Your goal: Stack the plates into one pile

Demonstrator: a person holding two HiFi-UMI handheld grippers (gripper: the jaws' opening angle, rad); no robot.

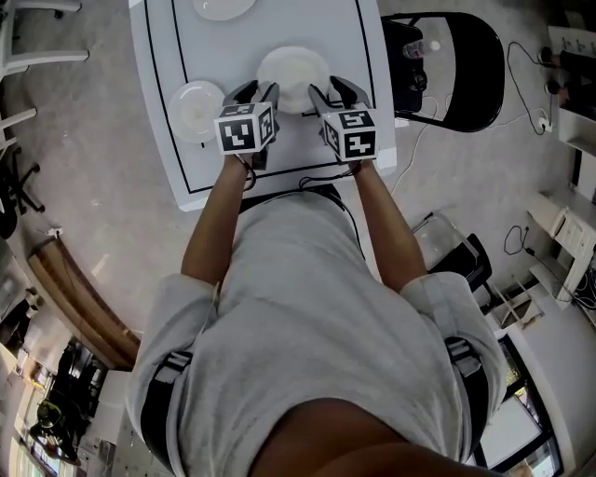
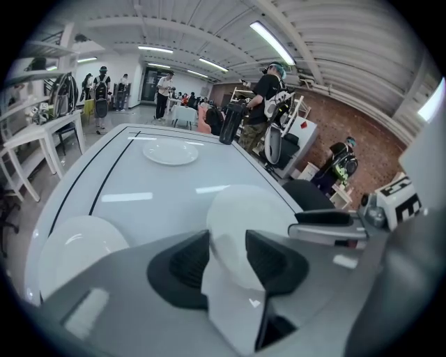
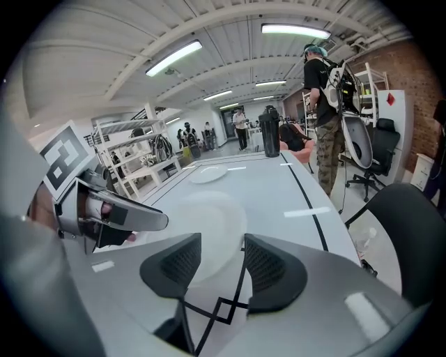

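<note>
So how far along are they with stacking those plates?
Nothing is stacked yet: the three plates lie apart on the table. In hand: the left gripper and right gripper, jaws open, flank the middle plate, neither pinching it. Left: piling it with the left plate and far plate.

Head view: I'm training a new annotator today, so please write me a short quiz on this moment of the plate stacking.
1. How many plates lie on the white table?
2. True or false: the jaws of the right hand-held gripper stand apart.
3. Pick one: the middle plate lies A between the tips of the two hand-held grippers, B on the black chair, C on top of another plate.
Key: 1. Three: the far plate, the middle plate, the left plate. 2. True. 3. A: the left hand-held gripper is at its other side.
</note>
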